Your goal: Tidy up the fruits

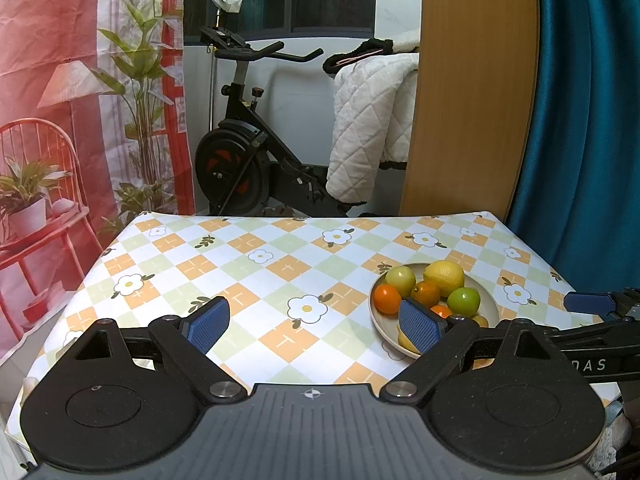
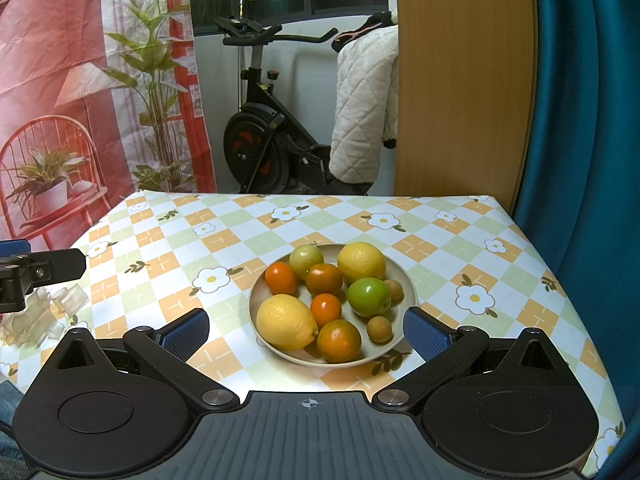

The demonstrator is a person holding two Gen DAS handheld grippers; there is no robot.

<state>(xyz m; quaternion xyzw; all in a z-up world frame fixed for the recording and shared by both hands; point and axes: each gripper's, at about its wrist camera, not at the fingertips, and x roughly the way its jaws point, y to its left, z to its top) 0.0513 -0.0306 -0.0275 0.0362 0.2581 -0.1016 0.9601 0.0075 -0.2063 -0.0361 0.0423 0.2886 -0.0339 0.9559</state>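
A beige plate (image 2: 409, 280) on the flowered checked tablecloth holds two lemons (image 2: 286, 322), several oranges (image 2: 324, 279), a green apple (image 2: 368, 297), a paler green fruit (image 2: 306, 259) and two small brown fruits (image 2: 379, 329). My right gripper (image 2: 306, 336) hovers just before the plate's near rim, open wide and holding nothing. In the left wrist view the plate (image 1: 380, 320) lies to the right, partly behind the right pad (image 1: 420, 326). My left gripper (image 1: 314, 326) is open over bare cloth, holding nothing.
A clear plastic container (image 2: 40, 316) lies near the table's left edge. Behind the table (image 2: 520, 264) stand an exercise bike (image 2: 264, 152), a wooden panel (image 2: 460, 80) and a teal curtain (image 2: 580, 120). A printed backdrop hangs at the left.
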